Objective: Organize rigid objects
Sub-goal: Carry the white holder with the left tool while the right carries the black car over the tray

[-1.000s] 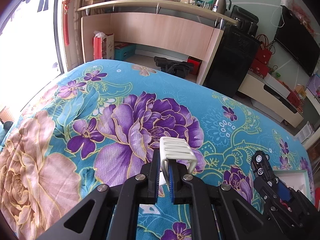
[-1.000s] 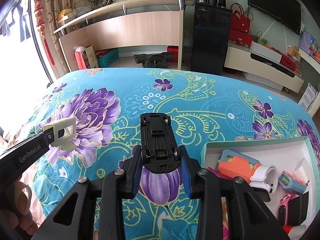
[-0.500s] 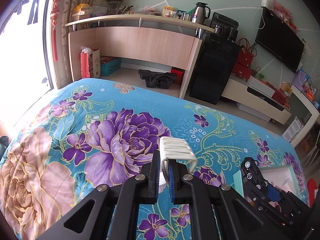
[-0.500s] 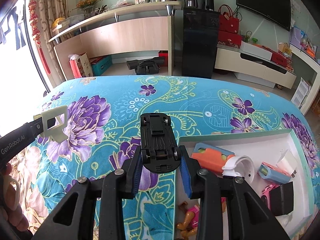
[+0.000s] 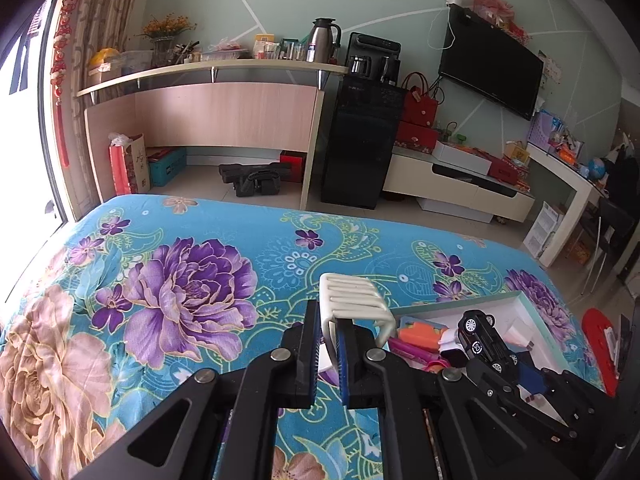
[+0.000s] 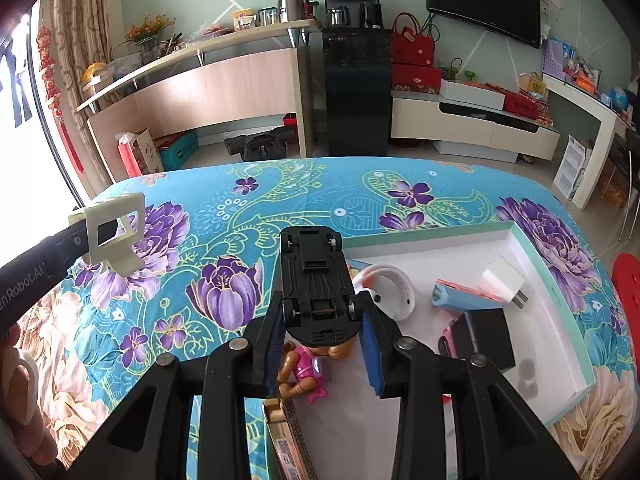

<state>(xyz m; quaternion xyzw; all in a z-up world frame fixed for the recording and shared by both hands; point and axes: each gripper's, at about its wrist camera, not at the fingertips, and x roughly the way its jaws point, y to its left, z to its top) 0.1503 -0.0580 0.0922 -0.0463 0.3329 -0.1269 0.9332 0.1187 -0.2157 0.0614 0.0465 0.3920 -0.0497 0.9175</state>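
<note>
My left gripper (image 5: 329, 344) is shut on a cream ribbed plastic holder (image 5: 352, 296), held above the floral bedspread just left of the white box (image 5: 532, 312). It also shows at the left of the right wrist view (image 6: 114, 236). My right gripper (image 6: 322, 320) is shut on a black toy car (image 6: 314, 276), underside up, held over the left part of the white box (image 6: 560, 304). The car also shows in the left wrist view (image 5: 482, 338).
The box holds a white round band (image 6: 390, 292), a blue and pink case (image 6: 464, 298), a white plug (image 6: 502, 278), a black block (image 6: 486, 338), a pink doll (image 6: 304, 368) and more. The blue floral bedspread (image 5: 200, 288) spreads left. Desk, cabinet and TV stand beyond.
Both grippers have moved right with their objects. The right gripper with the car is now over the box, and the left gripper with the holder is near the box's left edge.
</note>
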